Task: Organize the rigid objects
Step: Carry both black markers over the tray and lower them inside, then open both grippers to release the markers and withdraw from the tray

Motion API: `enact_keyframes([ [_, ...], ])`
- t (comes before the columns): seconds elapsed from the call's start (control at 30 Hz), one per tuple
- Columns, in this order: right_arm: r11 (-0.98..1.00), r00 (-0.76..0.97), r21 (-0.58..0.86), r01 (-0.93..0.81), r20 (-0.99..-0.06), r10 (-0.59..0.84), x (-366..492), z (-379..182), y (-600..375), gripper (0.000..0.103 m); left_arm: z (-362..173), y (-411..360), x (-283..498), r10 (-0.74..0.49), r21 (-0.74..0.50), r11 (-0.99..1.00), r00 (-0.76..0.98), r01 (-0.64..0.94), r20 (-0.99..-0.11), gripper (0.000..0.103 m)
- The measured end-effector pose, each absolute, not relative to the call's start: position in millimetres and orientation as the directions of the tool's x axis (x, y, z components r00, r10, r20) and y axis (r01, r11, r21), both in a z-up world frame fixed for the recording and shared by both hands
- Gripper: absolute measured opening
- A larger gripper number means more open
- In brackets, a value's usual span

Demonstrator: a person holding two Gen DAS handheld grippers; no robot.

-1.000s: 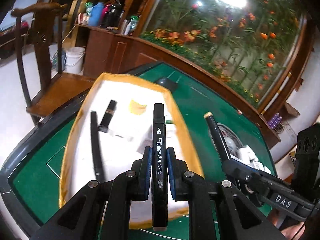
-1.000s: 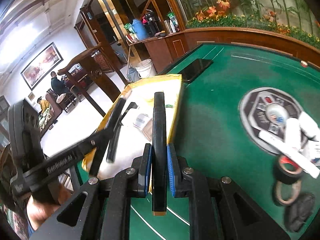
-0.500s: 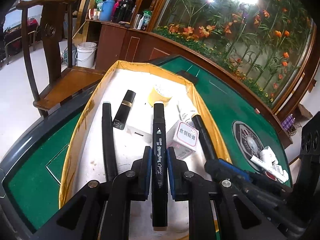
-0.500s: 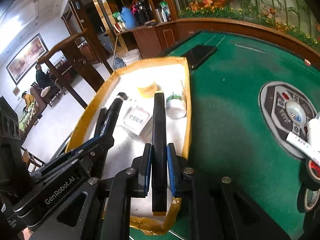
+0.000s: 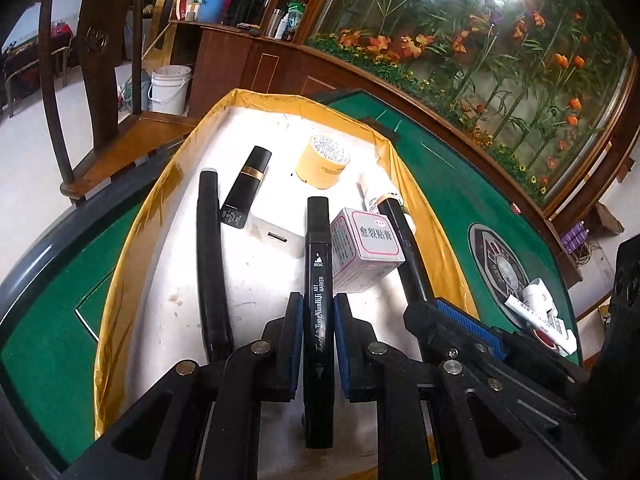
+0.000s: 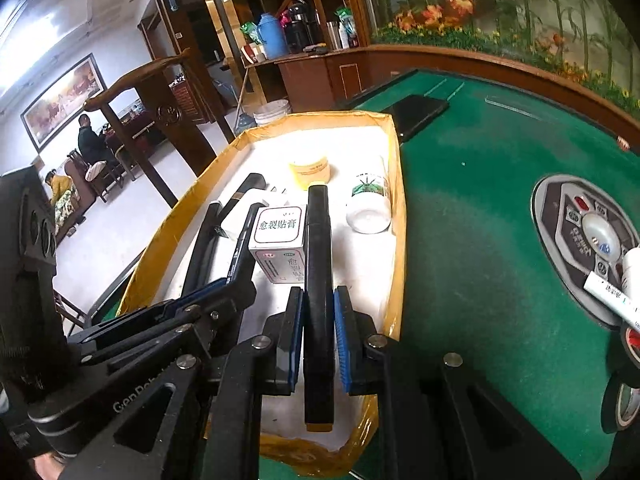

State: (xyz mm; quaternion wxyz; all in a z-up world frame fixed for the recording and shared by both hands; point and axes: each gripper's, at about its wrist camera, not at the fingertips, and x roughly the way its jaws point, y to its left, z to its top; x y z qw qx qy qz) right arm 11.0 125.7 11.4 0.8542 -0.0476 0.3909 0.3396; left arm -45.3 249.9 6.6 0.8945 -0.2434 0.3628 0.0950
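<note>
Both grippers hang over the tray (image 5: 132, 240), a long white box with gold-taped walls on the green table (image 6: 500, 208). The left gripper (image 5: 317, 340) is clenched on a black art marker (image 5: 317, 264) whose printed barrel reads only in the left view; its tip points along the tray above the floor. The right gripper (image 6: 319, 336) is clenched on a second black marker (image 6: 319, 264), plain-sided here, with a yellow end cap at the near end. Each camera catches the other tool from the side: the left view shows the right gripper (image 5: 420, 304) near the tray's right wall, and the right view shows the left gripper (image 6: 240, 280) toward the tray's left. Only the left view shows a loose black pen (image 5: 210, 260) lying lengthwise by the tray's left wall, a white charger block (image 5: 276, 236) and a black lipstick tube (image 5: 246, 188) in full. Only the right view shows clearly a white bottle (image 6: 370, 200) on its side against the tray's right wall, and a phone (image 6: 418, 114) on the table just beyond the tray's far corner. Both show the pink-edged box (image 5: 366, 248) mid-tray and the yellow jar (image 5: 323, 162) toward the far end. Bare tray floor lies in the near part, under the grippers; the middle is crowded. To the tray's right, well apart, tape rolls (image 6: 622, 400) and white tubes (image 5: 540, 316) sit by the table's round centre panel (image 6: 580, 240).
</note>
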Motion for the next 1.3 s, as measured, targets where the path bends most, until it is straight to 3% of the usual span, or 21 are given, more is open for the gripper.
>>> enact_keyframes([
  [0.5, 0.763, 0.477, 0.151, -0.629, -0.700, 0.531, 6, 12, 129, 0.014, 13, 237, -55, 0.073, -0.263, 0.900, 0.714, -0.349, -0.696, 0.016],
  [0.7, 0.763, 0.460, 0.182, -0.621, -0.703, 0.542, 9, 14, 125, 0.016, 11, 236, -66, 0.065, -0.288, 0.891, 0.728, -0.350, -0.682, 0.021],
  [1.1, 0.770, 0.512, 0.211, -0.602, -0.639, 0.575, 2, 37, 95, 0.022, 23, 202, -107, 0.040, -0.359, 0.895, 0.850, -0.264, -0.525, 0.043],
  [1.3, 0.754, 0.502, 0.281, -0.594, -0.602, 0.621, -7, 61, 42, 0.027, 27, 173, -112, -0.014, -0.356, 0.918, 0.883, -0.175, -0.469, 0.043],
])
